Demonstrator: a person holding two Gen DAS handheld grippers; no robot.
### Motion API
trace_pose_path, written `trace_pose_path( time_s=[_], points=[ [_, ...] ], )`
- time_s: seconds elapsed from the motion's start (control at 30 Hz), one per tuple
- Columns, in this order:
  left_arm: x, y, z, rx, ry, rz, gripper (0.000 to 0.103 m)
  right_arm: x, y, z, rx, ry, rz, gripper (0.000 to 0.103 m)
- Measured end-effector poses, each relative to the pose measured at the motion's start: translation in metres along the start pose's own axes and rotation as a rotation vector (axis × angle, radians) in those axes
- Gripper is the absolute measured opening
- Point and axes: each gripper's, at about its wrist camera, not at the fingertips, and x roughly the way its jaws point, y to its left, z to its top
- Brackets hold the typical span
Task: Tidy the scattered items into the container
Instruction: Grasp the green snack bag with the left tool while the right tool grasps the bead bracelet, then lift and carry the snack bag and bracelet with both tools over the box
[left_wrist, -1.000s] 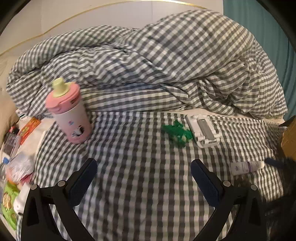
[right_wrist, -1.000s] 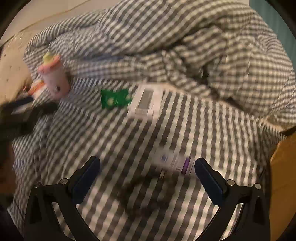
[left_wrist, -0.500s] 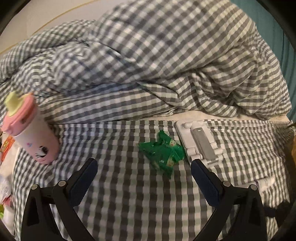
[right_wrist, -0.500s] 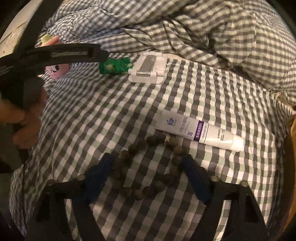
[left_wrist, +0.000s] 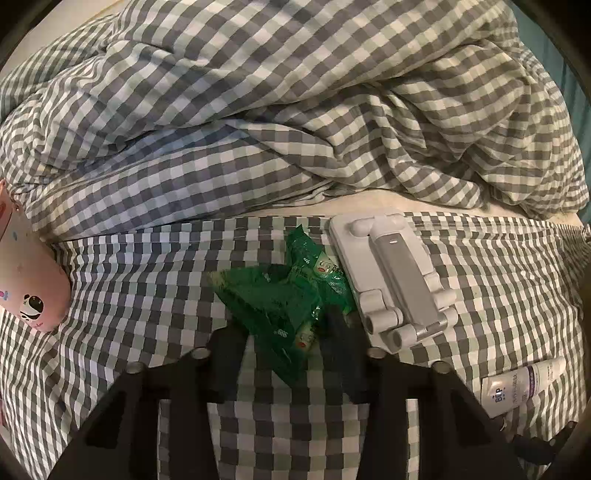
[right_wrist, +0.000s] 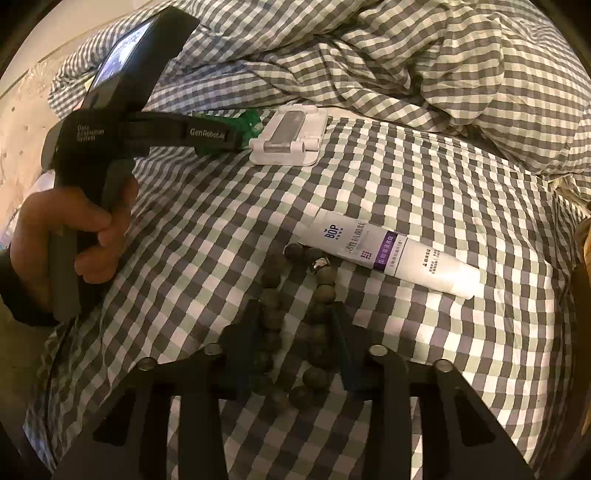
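Observation:
A crumpled green snack packet (left_wrist: 280, 291) lies on the checked sheet. My left gripper (left_wrist: 282, 334) is closing on its near end, and both pads touch the packet. In the right wrist view the same left gripper (right_wrist: 221, 134) reaches the packet (right_wrist: 253, 120) from the left. A dark bead bracelet (right_wrist: 271, 299) lies squeezed into a narrow loop between the closing fingers of my right gripper (right_wrist: 295, 328), whose pads press on the beads. A white tube with a purple band (right_wrist: 388, 247) lies just beyond the bracelet.
A white folding phone stand (left_wrist: 391, 284) lies right of the packet. A pink bottle (left_wrist: 26, 284) lies at the left edge. A bunched checked duvet (left_wrist: 295, 110) fills the far side. A person's hand (right_wrist: 74, 236) holds the left gripper's handle. Something brown (right_wrist: 583, 258) shows at the right edge.
My left gripper moved forward and down to the green packet and its jaws closed on it. My right gripper's jaws narrowed around the bracelet, squeezing the loop thinner.

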Motion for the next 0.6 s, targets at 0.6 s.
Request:
trace_pose_path(
  time_s=[0.6],
  points=[
    [-0.066,0.003,0.0,0.012,-0.084,0.017,0.024,-0.032,-0.005,-0.004,0.023,-0.046,0.022,0.011]
  ],
)
